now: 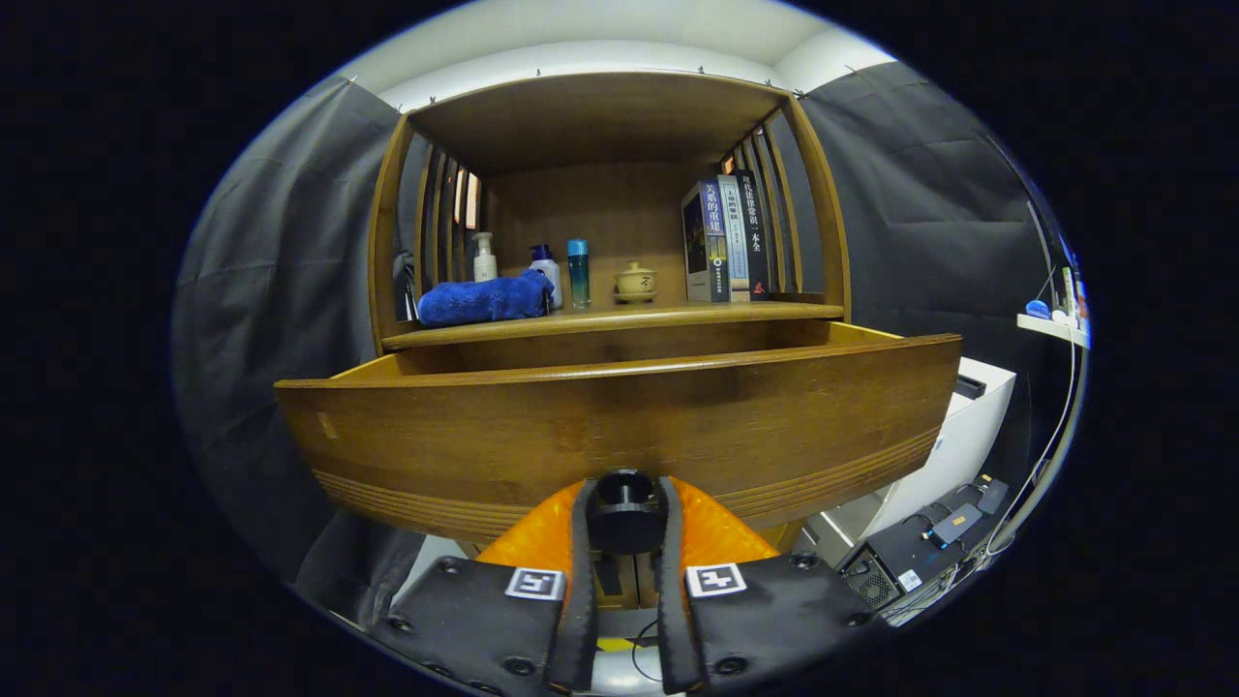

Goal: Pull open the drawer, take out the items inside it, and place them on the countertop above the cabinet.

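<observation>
The wooden drawer (619,426) stands pulled out from the cabinet, and its curved front panel spreads wide just ahead of me. A round dark knob (624,503) sits low on that panel. My gripper (625,499) is shut on the knob, one finger pressing each side. The drawer's inside is hidden behind its front. Above it lies the countertop (619,319), with a folded blue towel (481,299), a white pump bottle (484,257), a white bottle with a blue cap (547,266), a slim blue bottle (578,273) and a small ceramic cup (635,282).
Several books (724,237) stand upright at the right end of the countertop, under the shelf's wooden roof (595,111). A white box (958,436) and black electronics with cables (929,547) lie on the floor to the right. Dark cloth hangs on both sides.
</observation>
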Demonstrator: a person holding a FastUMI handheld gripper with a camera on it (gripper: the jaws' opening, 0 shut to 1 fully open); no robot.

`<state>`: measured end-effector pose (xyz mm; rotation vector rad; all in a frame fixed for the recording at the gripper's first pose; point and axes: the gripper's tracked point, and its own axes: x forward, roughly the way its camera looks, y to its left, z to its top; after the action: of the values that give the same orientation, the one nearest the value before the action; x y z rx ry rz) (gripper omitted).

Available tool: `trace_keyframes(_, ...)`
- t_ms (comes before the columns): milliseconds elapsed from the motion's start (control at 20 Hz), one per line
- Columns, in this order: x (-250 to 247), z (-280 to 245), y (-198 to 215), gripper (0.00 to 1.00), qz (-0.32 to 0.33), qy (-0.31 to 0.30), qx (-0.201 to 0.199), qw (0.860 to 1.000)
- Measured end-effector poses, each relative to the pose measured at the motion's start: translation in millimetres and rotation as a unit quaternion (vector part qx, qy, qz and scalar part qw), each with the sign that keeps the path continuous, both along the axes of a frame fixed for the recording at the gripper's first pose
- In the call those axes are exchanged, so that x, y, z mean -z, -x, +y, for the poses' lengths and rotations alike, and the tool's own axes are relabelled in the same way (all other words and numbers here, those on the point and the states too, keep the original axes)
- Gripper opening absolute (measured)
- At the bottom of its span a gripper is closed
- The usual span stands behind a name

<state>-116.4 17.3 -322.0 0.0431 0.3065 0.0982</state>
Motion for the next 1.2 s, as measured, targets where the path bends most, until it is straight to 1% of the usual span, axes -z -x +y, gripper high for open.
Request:
trace_keyframes(50,-1,0,0,0.26,0.001,0.001,0.002,1.000)
trace_keyframes(100,0,0,1,0.26,0.000,-0.001,0.003,1.000)
trace_keyframes(600,-1,-1,26,0.26,0.007,-0.003,0.000,1.000)
trace_keyframes(700,-2,-1,28,0.26,0.007,-0.020,0.005,1.000)
trace_keyframes(800,-3,0,27,0.26,0.004,-0.023,0.011,1.000)
trace_keyframes(950,-2,-1,25,0.38,0.021,-0.016,0.015,1.000)
trace_keyframes(1050,-5,0,27,0.46,0.037,-0.028,0.021,0.999)
trace_keyframes(1100,-15,1,25,0.50,0.029,-0.036,0.023,0.999)
trace_keyframes(1200,-36,0,24,0.66,0.016,-0.022,0.018,0.999)
